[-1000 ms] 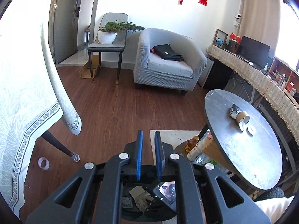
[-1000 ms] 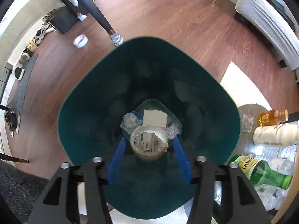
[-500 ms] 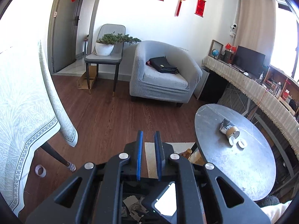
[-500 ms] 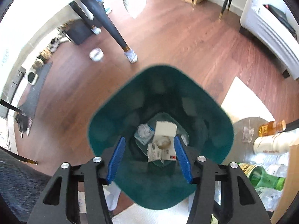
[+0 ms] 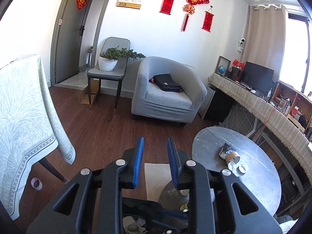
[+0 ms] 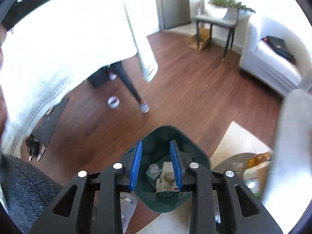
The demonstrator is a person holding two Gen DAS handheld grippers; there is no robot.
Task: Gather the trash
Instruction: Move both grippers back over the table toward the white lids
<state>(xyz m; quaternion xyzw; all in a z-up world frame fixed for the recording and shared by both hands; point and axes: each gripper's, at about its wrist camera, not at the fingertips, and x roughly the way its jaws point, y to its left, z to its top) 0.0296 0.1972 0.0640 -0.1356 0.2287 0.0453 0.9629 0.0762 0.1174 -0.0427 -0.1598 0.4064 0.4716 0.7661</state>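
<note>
With both the left gripper [image 5: 154, 159] opening and the right gripper [image 6: 156, 163] closing on nothing, the crumpled wrapper [image 5: 226, 148] and what is probably a tape core [image 5: 231, 156] on the round surface [image 5: 253, 191] may be knocked off.

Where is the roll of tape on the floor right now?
The pale roll of tape lies on the dark wood floor at the left wrist view's lower left, beside the foot of the black table leg under the white tablecloth.
</note>
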